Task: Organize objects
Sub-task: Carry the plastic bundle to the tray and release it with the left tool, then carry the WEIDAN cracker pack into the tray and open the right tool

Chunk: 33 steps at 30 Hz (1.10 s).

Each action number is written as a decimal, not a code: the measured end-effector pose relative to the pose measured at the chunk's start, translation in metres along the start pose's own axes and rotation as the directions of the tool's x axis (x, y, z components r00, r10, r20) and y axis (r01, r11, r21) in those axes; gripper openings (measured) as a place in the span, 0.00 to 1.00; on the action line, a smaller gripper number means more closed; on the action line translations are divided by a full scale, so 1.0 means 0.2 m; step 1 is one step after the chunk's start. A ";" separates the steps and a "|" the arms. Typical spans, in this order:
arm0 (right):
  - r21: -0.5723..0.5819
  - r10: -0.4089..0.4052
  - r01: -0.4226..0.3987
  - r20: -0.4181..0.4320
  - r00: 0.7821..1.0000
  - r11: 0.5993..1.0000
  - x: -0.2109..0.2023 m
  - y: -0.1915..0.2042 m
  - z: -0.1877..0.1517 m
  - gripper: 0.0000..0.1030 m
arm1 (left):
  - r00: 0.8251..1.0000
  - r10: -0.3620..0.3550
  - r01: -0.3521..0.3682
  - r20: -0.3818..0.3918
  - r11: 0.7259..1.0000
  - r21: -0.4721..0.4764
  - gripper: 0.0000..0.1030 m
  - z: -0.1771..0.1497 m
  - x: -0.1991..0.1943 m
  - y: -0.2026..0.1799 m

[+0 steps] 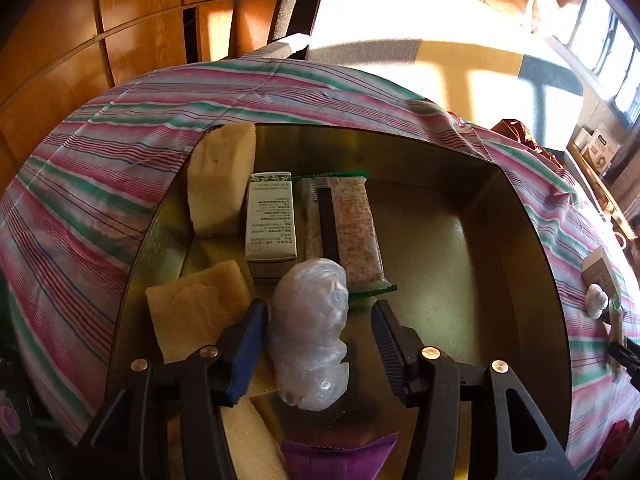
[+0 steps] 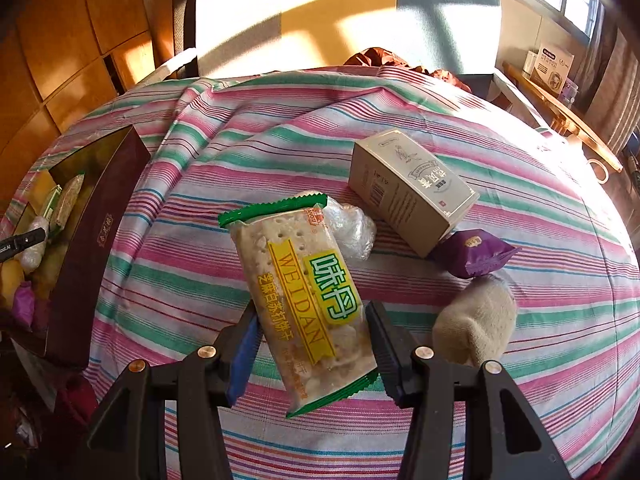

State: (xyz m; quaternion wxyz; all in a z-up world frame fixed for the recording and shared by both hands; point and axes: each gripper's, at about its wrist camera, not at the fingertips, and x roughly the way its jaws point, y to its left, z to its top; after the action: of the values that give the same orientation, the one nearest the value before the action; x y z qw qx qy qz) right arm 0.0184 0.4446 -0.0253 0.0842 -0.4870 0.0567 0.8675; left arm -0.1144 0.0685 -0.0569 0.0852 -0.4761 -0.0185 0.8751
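The left gripper (image 1: 320, 344) hangs over the open gold-lined box (image 1: 520, 264), its fingers apart. A clear plastic-wrapped bundle (image 1: 308, 332) lies between them, the blue pad just beside it and the ribbed pad standing clear. What the bundle contains is hard to make out through the crumpled film.

Inside the box, along its far-left side, sit a pale foam block (image 1: 220, 184), a small white carton (image 1: 272, 224) and a cracker pack (image 1: 344, 232) side by side. A second foam piece (image 1: 196, 316) lies at the near-left. A purple packet (image 1: 340, 456) is cut off at the bottom edge.

The right gripper (image 2: 312, 344) is clamped on a green-edged cracker packet (image 2: 304, 304) with a yellow band and "WEIDAN" printed on it — lifted above the striped cloth (image 2: 200, 200), tilted.

On the cloth's middle lie a beige carton (image 2: 412, 192) on its side, a purple snack pouch (image 2: 476, 252) touching its near corner, a crumpled clear wrap (image 2: 352, 228) partly hidden behind the packet, and a beige sock-like lump (image 2: 476, 320) — half behind the gripper's finger. The box shows at the cloth's left edge.
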 end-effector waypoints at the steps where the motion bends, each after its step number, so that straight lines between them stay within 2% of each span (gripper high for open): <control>1: -0.004 0.002 -0.002 0.004 1.000 1.000 0.00 0.01 0.00 0.51 | 1.000 0.004 -0.004 0.011 1.000 0.014 0.53 -0.01 -0.02 -0.01; 6: -0.019 0.005 -0.005 0.004 1.000 1.000 -0.01 0.03 0.00 0.51 | 0.996 0.004 -0.007 0.088 0.999 0.034 0.56 -0.03 -0.14 0.00; 11: -0.025 0.002 -0.003 -0.017 1.000 1.000 0.01 0.04 -0.01 0.51 | 0.985 0.005 -0.014 0.171 0.999 0.051 0.62 -0.05 -0.30 -0.01; 18: 0.002 0.043 -0.043 -0.036 0.998 0.999 0.00 0.11 -0.01 0.51 | 0.971 0.004 -0.024 0.237 0.996 0.081 0.64 -0.10 -0.47 -0.02; 24: -0.040 0.124 -0.125 -0.014 0.992 0.991 -0.05 0.38 0.07 0.51 | 0.970 -0.009 -0.012 0.245 0.996 0.083 0.64 -0.14 -0.53 0.00; 28: -0.084 0.202 -0.201 -0.002 0.979 0.976 -0.08 0.61 0.16 0.51 | 0.967 -0.004 -0.016 0.255 0.997 0.076 0.66 -0.16 -0.56 0.03; 33: -0.118 0.254 -0.255 -0.026 0.967 0.960 -0.03 0.87 0.26 0.51 | 0.968 0.002 -0.019 0.252 0.998 0.066 0.67 -0.17 -0.57 0.08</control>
State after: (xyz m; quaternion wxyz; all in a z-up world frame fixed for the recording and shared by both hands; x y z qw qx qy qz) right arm -0.0563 0.2836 0.0099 -0.0576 -0.4844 0.0669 0.8704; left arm -0.0274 0.0327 0.0163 0.0935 -0.3583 0.0032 0.9289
